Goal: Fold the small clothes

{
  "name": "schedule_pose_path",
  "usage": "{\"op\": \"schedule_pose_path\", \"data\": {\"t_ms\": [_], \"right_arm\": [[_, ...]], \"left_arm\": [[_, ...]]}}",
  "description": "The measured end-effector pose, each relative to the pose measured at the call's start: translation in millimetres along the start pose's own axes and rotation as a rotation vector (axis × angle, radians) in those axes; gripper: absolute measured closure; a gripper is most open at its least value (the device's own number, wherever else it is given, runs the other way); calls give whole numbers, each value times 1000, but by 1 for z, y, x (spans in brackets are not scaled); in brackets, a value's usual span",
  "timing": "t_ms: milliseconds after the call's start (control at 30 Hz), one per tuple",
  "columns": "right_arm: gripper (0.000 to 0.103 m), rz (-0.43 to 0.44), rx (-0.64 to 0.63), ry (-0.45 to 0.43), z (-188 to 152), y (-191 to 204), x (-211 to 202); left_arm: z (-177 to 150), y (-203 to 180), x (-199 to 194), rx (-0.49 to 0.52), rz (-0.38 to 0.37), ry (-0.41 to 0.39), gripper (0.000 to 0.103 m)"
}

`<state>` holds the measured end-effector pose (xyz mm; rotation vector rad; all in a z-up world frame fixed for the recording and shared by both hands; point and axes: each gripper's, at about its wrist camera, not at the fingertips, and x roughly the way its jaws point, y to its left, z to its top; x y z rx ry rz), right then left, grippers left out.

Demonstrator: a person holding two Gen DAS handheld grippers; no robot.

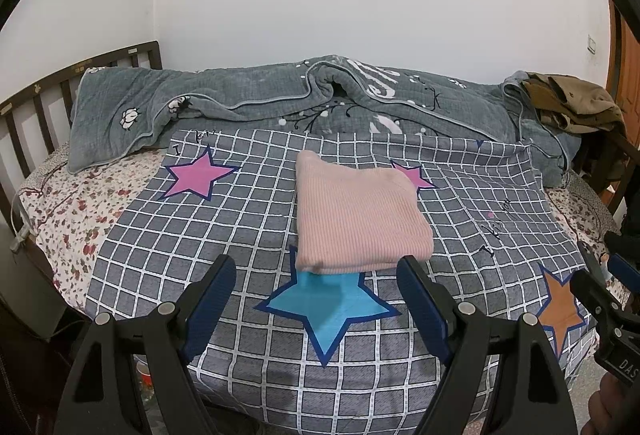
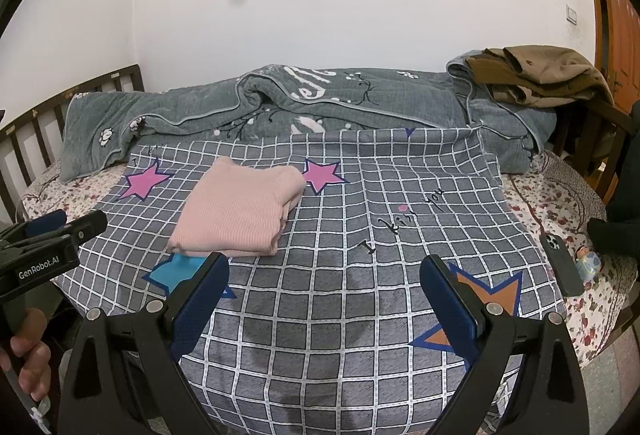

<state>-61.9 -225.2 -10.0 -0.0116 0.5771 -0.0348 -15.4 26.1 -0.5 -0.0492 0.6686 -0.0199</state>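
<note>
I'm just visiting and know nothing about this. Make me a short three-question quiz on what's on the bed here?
1. True or false: the pink garment lies folded on the checked sheet.
2. What does the left tool hold? A) the garment B) nothing C) a phone
3. Which printed star does the garment's near edge overlap?

Key: 1 true. 2 B, it is open. 3 the blue star.

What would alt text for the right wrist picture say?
A folded pink garment lies on a grey checked sheet printed with stars. The right gripper hangs open and empty in front; a phone lies at right.
</note>
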Motion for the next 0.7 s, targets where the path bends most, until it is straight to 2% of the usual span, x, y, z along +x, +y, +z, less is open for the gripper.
{"op": "schedule_pose_path", "data": {"t_ms": [700], "right_arm": [[8,0,-1,-4,1,2,-2]], "left_arm": [[3,0,-5,-6,8,-12,21]]}}
